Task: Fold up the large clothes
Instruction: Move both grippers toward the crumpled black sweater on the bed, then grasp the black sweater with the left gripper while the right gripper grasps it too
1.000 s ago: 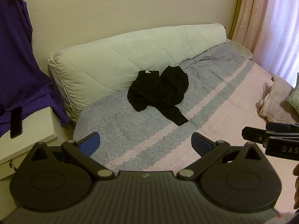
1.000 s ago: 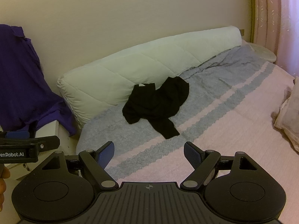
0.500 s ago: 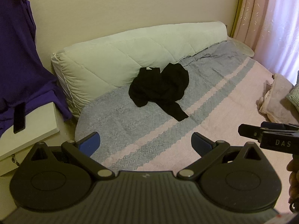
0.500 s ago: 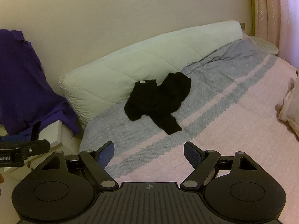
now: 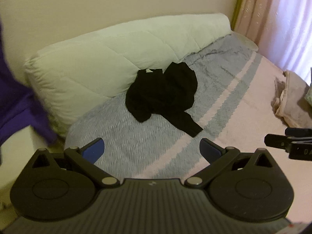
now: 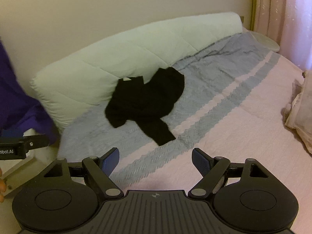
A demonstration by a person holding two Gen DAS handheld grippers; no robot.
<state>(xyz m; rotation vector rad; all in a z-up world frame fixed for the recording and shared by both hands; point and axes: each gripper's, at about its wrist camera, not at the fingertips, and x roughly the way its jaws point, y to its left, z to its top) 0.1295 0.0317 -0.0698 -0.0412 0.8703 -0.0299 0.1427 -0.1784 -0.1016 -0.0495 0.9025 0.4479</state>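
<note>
A crumpled black garment lies on the bed against a white quilted bolster. One sleeve trails toward me. My left gripper hovers over the grey striped blanket, open and empty, well short of the garment. My right gripper is open too, with nothing between its blue pads, and also short of the sleeve end. The right gripper's body shows at the right edge of the left wrist view, and the left one's at the left edge of the right wrist view.
A purple cloth hangs at the far left beside a white side table. Folded beige fabric lies on the bed's right side. Pink curtains hang behind. A wall backs the bolster.
Both grippers have moved forward toward the bed, so the black garment looks larger and nearer. The purple cloth and side table have slid toward the left edge. Both stay open.
</note>
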